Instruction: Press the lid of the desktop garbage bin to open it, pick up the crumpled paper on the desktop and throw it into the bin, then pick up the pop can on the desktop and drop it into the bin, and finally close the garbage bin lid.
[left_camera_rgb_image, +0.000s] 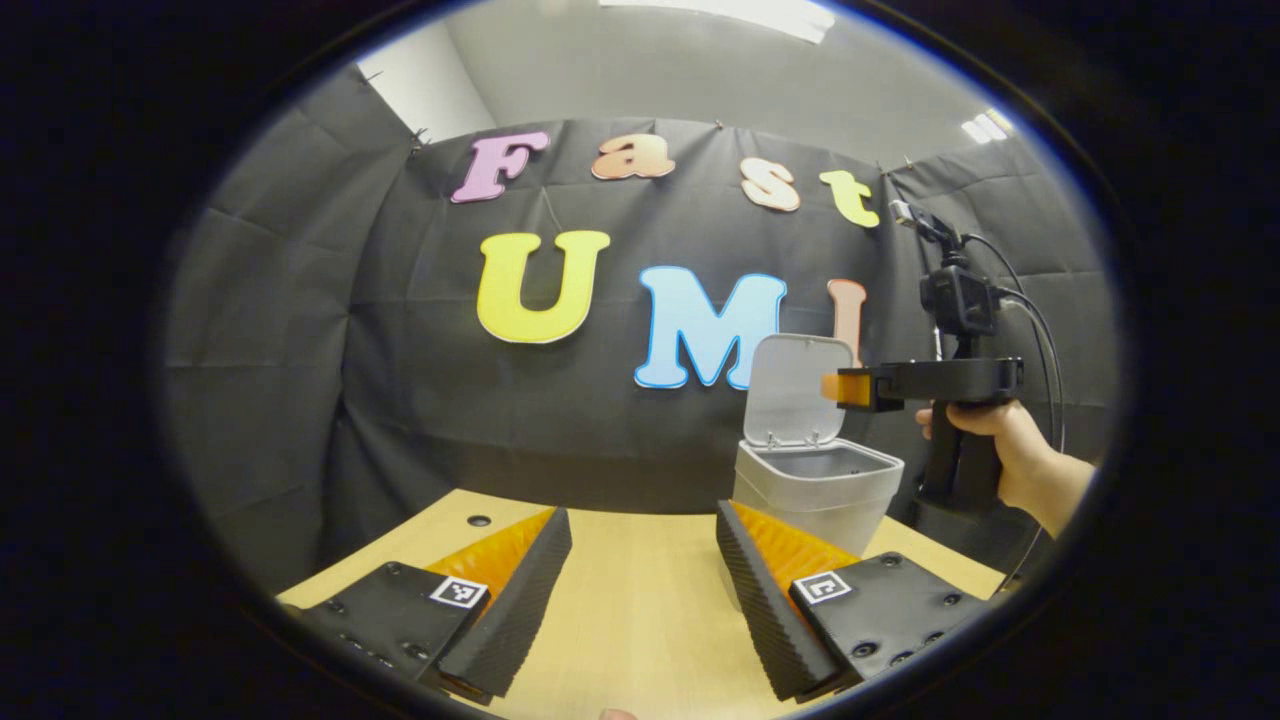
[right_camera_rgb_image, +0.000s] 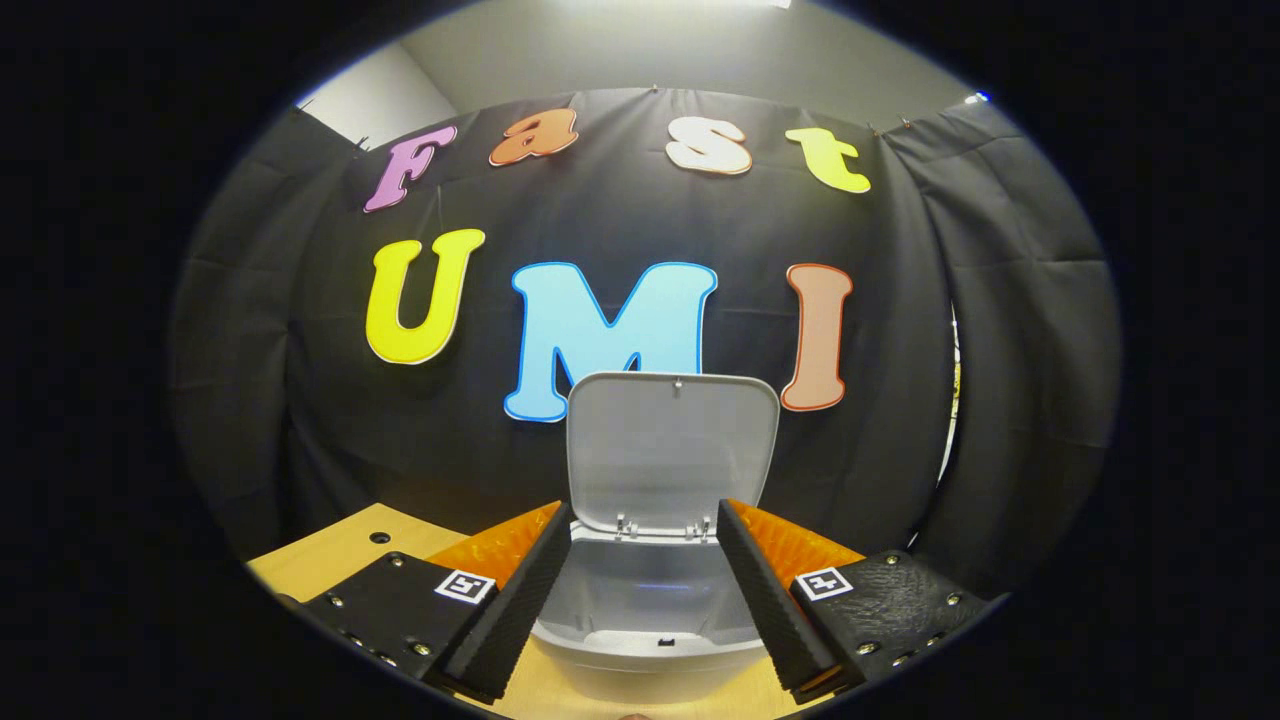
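Over the bin, at 6 o'clock, right gripper is hovering, jaws spread, empty; lid is standing upright. Left gripper is idling spread. Closing: push lid top forward gently.

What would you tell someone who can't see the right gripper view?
A grey desktop garbage bin stands on the wooden table, its lid flipped upright and open. The right gripper, fingers spread apart, hovers just above the bin's opening.

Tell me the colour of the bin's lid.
Light grey, the same as the bin; the lid shows best in the right gripper view, standing open.
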